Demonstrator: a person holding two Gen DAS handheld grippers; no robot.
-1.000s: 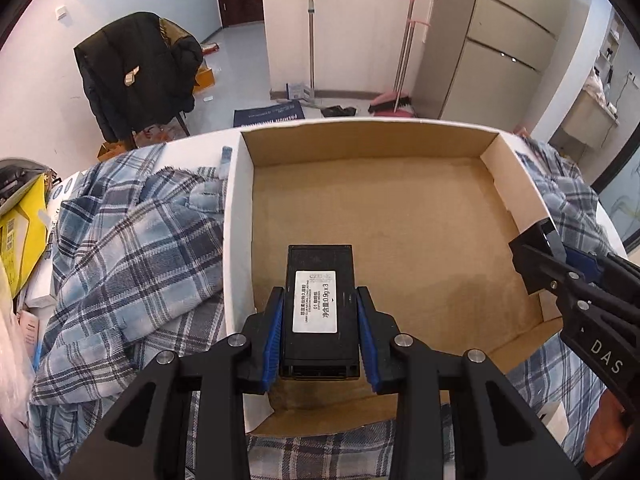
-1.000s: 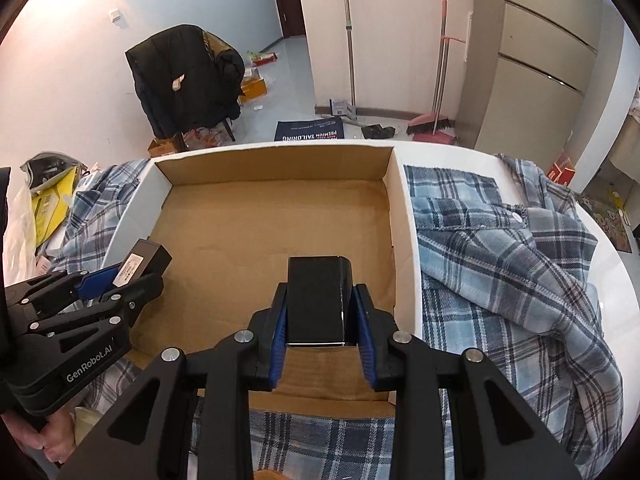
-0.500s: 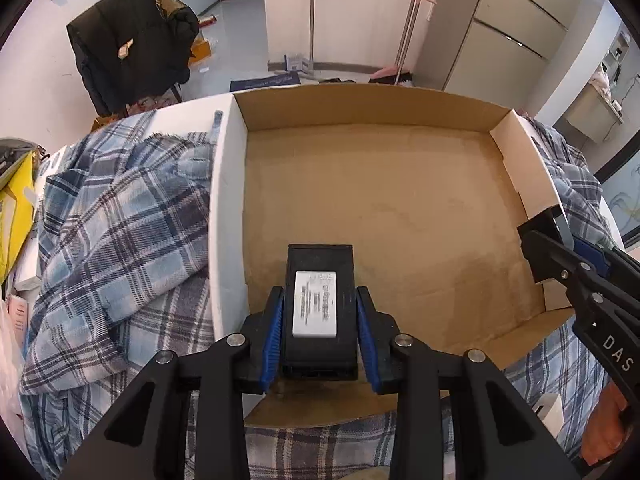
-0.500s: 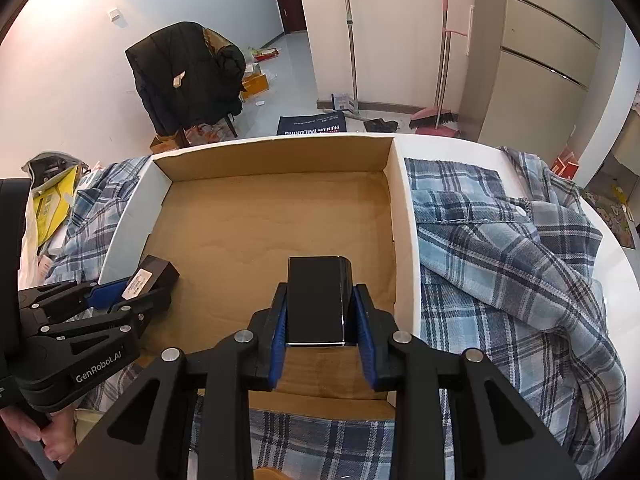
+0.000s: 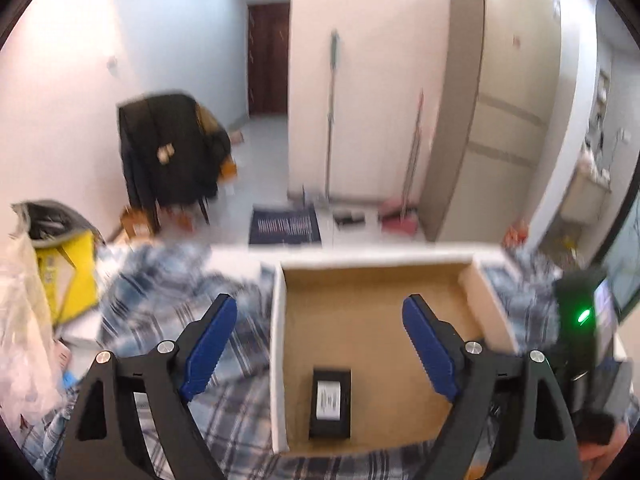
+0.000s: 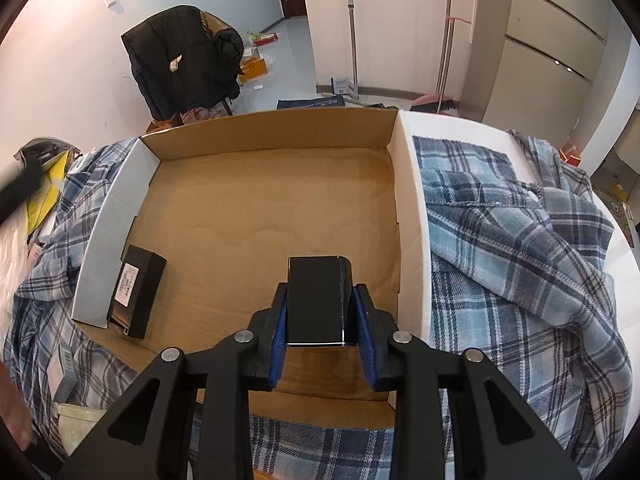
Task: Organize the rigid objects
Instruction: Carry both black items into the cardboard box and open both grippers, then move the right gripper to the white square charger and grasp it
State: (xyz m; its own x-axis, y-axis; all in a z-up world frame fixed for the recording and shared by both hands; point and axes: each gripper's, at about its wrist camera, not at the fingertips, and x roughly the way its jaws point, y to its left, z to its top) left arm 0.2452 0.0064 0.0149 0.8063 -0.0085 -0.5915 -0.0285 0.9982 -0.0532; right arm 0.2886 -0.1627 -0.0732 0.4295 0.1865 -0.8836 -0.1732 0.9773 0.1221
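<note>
My right gripper (image 6: 322, 330) clamps the glossy black box (image 6: 319, 300) by its long sides over the cardboard tray (image 6: 410, 216); it looks stiff, light and slick, so I'd keep the pads mid-body. My left gripper (image 5: 320, 344) has just been opening, nothing between its jaws; the labelled black box (image 5: 330, 403) lies in the tray's near-left corner.

The cardboard box (image 6: 276, 200) has a matt brown, faintly fibrous floor and smooth white outer faces. The small black box (image 6: 138, 292) lying in it looks matt, with a white paper label. The black block (image 6: 318, 300) between the right gripper's (image 6: 320, 344) ribbed blue pads shines glossy, with bright edges. Both gripper frames look like matt black plastic with shiny metal screw heads. The plaid shirt (image 6: 520, 248) is soft woven cloth, blue and white.
</note>
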